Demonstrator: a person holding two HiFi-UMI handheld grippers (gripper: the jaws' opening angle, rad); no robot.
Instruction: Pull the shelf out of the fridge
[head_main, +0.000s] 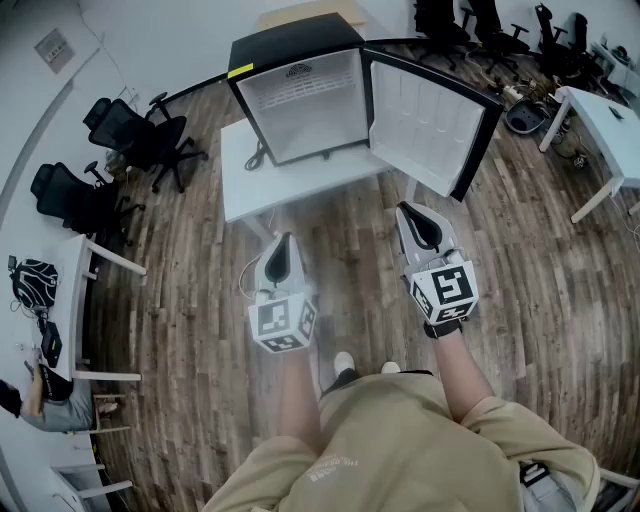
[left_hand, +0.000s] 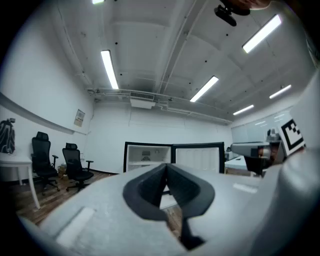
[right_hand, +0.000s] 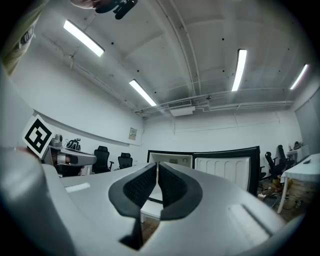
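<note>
A small black fridge (head_main: 300, 95) stands on a white table (head_main: 245, 180), its door (head_main: 430, 120) swung wide open to the right. Its white inside faces me; in the left gripper view a thin shelf (left_hand: 143, 162) crosses the fridge (left_hand: 147, 156) cavity. Both grippers hover over the wooden floor, well short of the table. My left gripper (head_main: 282, 245) (left_hand: 166, 167) is shut with nothing in it and points level at the fridge. My right gripper (head_main: 410, 215) (right_hand: 157, 167) is also shut and empty, aimed toward the fridge (right_hand: 172, 161) and its open door (right_hand: 227, 170).
Black office chairs (head_main: 140, 135) stand to the left of the table, more chairs (head_main: 470, 25) at the back right. A white desk (head_main: 610, 120) is at the right, a seated person (head_main: 40, 385) at the lower left. A cable (head_main: 248, 275) hangs below the table.
</note>
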